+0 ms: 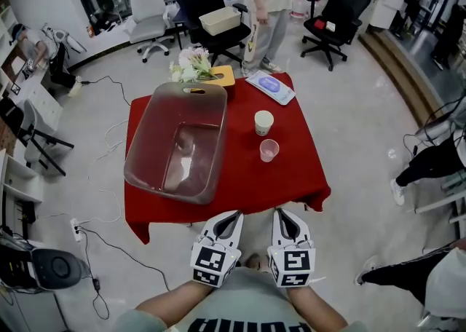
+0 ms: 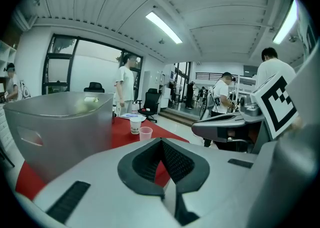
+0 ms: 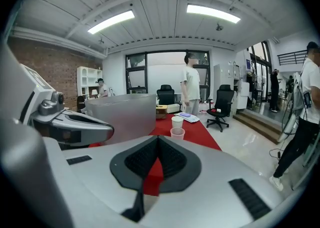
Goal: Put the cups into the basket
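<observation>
white left gripper (image 1: 236, 215), right gripper (image 1: 279, 213), both closed, empty

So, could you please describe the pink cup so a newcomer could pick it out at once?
Find the red-clothed table with the large grey basket on it. To the basket's right stand two cups, and the pink cup is the nearer of them. It is translucent and shorter, whereas its neighbour, the white paper cup, is opaque.

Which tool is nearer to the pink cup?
Right. The right tool is at the table's near edge, in line with the pink cup; the left tool sits beside it, toward the basket.
</observation>
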A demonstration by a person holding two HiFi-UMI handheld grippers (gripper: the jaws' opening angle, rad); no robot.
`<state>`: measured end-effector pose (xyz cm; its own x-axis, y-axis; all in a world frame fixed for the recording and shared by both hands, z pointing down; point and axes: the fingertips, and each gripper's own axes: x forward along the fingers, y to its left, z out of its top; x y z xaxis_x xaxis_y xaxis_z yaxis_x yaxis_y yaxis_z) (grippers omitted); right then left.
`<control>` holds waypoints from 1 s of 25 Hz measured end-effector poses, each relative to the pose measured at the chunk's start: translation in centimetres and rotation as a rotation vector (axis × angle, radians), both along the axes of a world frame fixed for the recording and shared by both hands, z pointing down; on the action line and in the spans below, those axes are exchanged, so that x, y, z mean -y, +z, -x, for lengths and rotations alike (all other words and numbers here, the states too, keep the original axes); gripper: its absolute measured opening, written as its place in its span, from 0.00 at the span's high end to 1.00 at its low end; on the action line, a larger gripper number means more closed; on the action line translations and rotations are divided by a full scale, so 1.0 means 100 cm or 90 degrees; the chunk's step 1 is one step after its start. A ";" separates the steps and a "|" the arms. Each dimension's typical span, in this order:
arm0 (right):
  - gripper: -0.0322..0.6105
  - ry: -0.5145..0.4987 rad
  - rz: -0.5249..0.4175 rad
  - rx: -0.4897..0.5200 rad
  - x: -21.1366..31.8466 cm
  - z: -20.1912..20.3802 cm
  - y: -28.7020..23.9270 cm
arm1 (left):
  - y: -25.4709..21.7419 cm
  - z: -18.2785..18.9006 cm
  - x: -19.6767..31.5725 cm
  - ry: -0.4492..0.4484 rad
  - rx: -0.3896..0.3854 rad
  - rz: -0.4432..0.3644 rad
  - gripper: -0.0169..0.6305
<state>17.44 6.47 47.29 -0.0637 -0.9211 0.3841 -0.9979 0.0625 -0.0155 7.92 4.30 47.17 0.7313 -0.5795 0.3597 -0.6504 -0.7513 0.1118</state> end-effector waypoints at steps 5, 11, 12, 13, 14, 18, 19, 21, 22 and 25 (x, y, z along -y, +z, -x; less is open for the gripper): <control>0.93 0.025 0.015 -0.014 0.017 -0.003 0.002 | -0.002 -0.013 0.017 0.049 -0.004 -0.007 0.97; 0.93 0.056 0.031 -0.031 0.036 -0.007 0.006 | 0.004 -0.026 0.027 0.131 0.005 -0.029 0.97; 0.93 0.061 0.031 -0.033 0.039 -0.008 0.006 | 0.004 -0.028 0.028 0.146 0.006 -0.035 0.97; 0.93 0.065 0.032 -0.035 0.042 -0.008 0.006 | 0.004 -0.030 0.028 0.158 0.007 -0.041 0.97; 0.93 0.067 0.032 -0.037 0.044 -0.008 0.005 | 0.003 -0.032 0.030 0.166 0.006 -0.045 0.97; 0.93 0.068 0.031 -0.043 0.054 -0.008 -0.001 | 0.000 -0.036 0.037 0.177 0.001 -0.046 0.97; 0.93 0.066 0.031 -0.045 0.057 -0.010 -0.002 | 0.000 -0.037 0.038 0.177 0.000 -0.044 0.97; 0.93 0.061 0.032 -0.048 0.064 -0.014 -0.003 | -0.001 -0.040 0.042 0.174 0.000 -0.042 0.97; 0.93 0.055 0.032 -0.050 0.067 -0.017 -0.003 | 0.000 -0.043 0.044 0.172 0.000 -0.040 0.97; 0.93 0.029 0.038 -0.054 0.077 -0.024 0.003 | 0.005 -0.054 0.048 0.157 -0.001 -0.032 0.97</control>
